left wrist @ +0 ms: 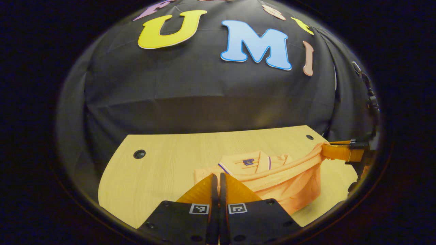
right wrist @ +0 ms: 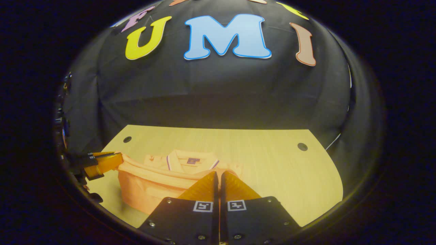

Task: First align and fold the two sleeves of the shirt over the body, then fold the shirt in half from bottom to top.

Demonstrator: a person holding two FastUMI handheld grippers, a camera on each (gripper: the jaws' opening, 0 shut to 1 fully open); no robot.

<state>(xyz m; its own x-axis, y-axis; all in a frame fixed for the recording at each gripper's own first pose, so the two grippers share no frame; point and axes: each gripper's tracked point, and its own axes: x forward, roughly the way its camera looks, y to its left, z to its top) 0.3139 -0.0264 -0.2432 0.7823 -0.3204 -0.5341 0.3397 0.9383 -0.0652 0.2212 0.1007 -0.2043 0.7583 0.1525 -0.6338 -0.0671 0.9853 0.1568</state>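
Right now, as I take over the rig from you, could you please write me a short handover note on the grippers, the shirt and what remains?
Left gripper: jaws shut on the lifted bottom hem of the orange polo shirt, at one corner.
Right gripper: jaws shut on the same hem at the other corner.
Shirt: on the wooden table, collar toward the booth wall, the hem stretched in the air between the two grippers, the lower body hanging below it.
Done: the sleeves look folded in, though that is partly hidden; the bottom-to-top fold has begun.
Left: carry the hem up to the collar, lay it flat, release.

No text can be read; the shirt (left wrist: 272,177) neck label is too small.
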